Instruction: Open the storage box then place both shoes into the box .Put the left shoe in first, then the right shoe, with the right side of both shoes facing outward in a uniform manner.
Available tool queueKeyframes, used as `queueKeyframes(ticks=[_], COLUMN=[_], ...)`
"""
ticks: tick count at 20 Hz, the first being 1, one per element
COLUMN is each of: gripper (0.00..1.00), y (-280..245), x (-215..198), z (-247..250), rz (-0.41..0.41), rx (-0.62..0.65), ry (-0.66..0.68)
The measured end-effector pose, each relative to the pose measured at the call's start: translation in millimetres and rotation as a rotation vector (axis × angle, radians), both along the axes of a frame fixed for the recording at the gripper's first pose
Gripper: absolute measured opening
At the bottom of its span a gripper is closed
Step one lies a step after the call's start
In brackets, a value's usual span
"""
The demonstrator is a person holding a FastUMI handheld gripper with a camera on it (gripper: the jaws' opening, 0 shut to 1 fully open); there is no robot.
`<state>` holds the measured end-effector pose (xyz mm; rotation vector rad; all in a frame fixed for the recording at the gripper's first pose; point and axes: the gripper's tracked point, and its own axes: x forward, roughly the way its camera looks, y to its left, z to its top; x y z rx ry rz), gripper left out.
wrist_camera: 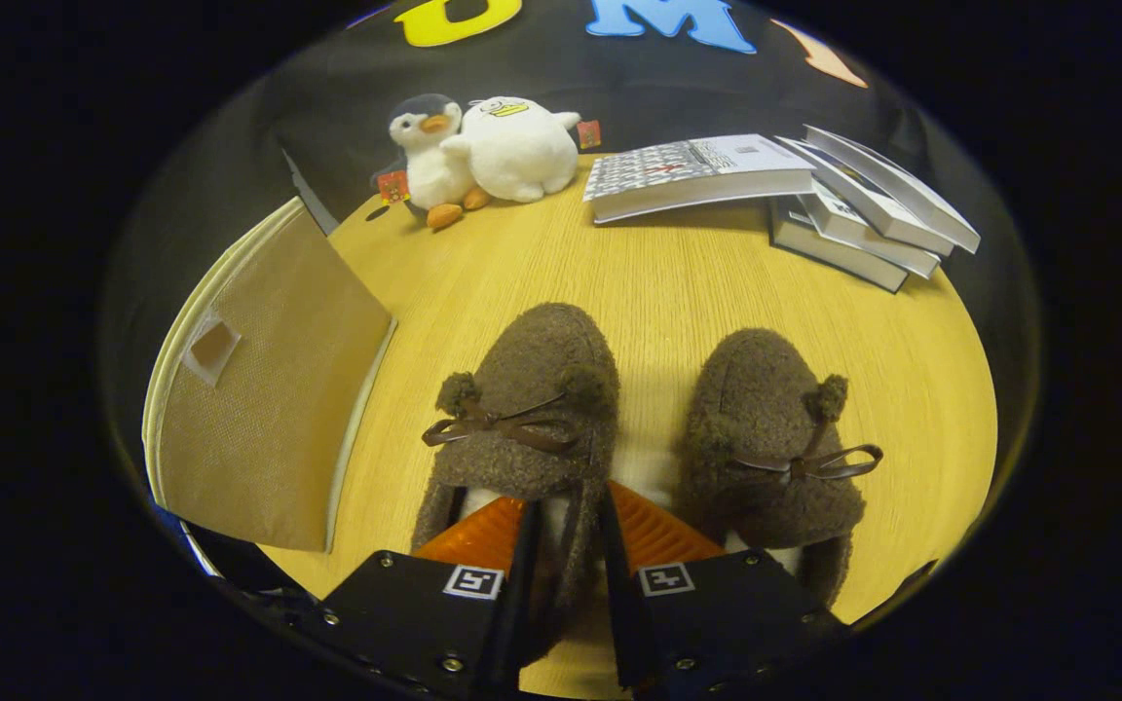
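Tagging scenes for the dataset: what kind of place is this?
Likely a staged home-style tabletop: a wooden table with plush toys, stacked books and a fabric storage box. The gripper is shut on the left slipper.

Heel of the left shoe [522, 409] behind the fingers [483, 531]; storage box [259, 409] interior out of sight

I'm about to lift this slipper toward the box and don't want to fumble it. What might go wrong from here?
The gripper pinches only the thin inner side wall of the left slipper, so the soft fleece may slip or the shoe may swing when lifted. The right slipper lies close beside it and might get dragged along. The storage box flap looks only partly open, so the shoe could catch on it.
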<state>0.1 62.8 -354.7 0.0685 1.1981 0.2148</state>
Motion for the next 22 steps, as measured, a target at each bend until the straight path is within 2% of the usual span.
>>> queueKeyframes(ticks=[1,2,4,9,16,22], gripper=[0.36,0.36,0.01,0.00,0.00,0.00], y=[3,-4,-4,5,32,68], x=[-1,5,2,3,17,29], z=[1,-3,1,22,81,136], rz=[-0.006,-0.057,-0.133,-0.207,-0.258,-0.270], rx=[0.019,0.006,0.056,0.134,0.233,0.308], ry=[0.019,0.000,0.043,0.042,0.005,-0.056])
